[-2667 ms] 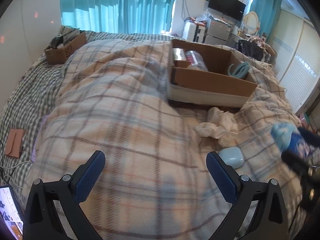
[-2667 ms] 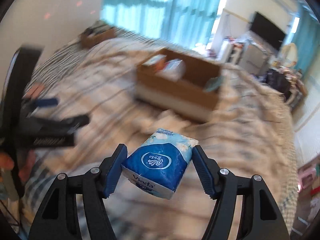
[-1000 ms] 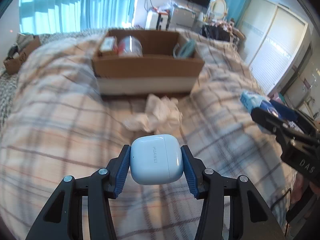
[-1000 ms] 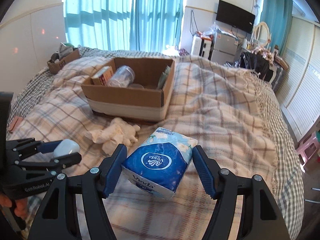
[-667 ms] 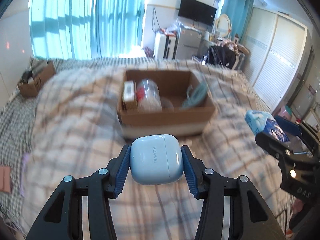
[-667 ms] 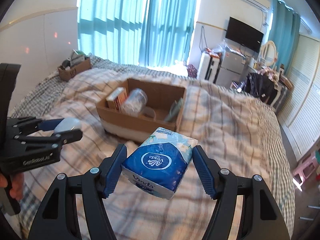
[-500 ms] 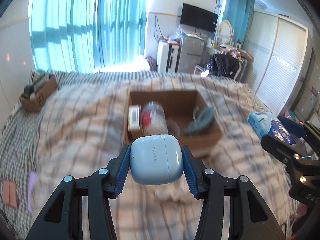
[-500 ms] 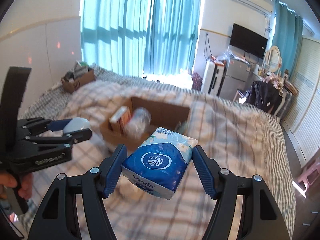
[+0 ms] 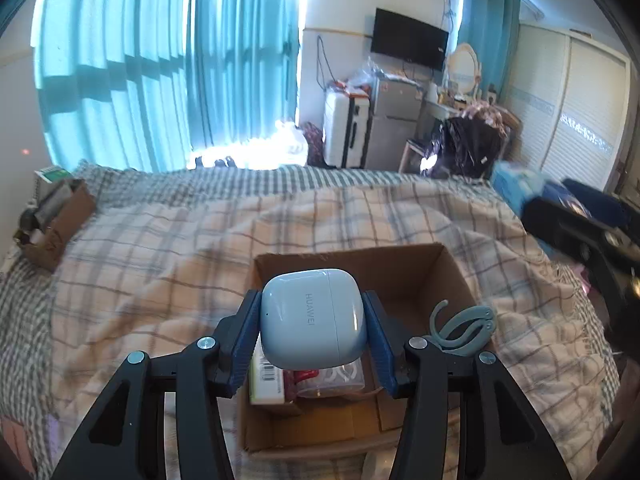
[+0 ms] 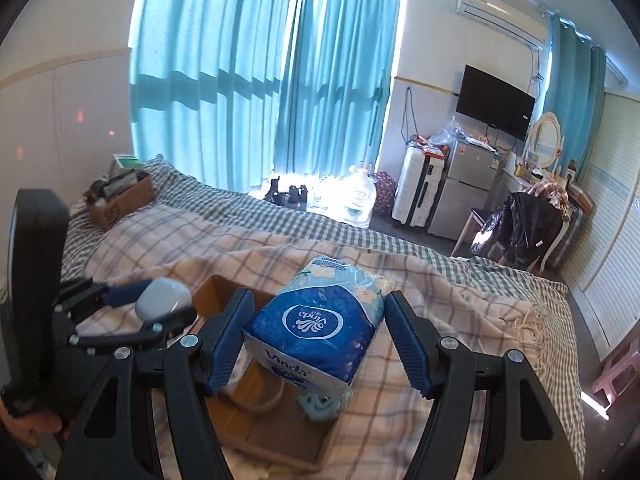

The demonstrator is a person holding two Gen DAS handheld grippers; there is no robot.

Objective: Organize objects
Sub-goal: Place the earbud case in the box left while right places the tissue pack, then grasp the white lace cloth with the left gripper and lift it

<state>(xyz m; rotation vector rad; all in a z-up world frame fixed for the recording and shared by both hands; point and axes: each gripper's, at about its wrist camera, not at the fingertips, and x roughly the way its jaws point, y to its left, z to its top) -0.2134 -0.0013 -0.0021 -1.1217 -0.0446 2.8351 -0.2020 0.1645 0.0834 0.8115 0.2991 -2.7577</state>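
Observation:
My left gripper is shut on a pale blue Huawei earbud case and holds it above the open cardboard box on the bed. My right gripper is shut on a blue Vinda tissue pack, also held over the box. In the box lie a small carton, a clear jar with a red label and a grey-blue hook. The left gripper with the case shows at the left of the right wrist view; the right gripper shows blurred at the right of the left wrist view.
The box rests on a plaid blanket covering the bed. A smaller cardboard box of items sits at the bed's far left corner. Teal curtains, a suitcase, a small fridge and a wardrobe stand beyond the bed.
Both grippers have risen and moved forward over the cardboard box, each still holding its object. The box now lies right under them. Earlier, the left gripper was open and empty.

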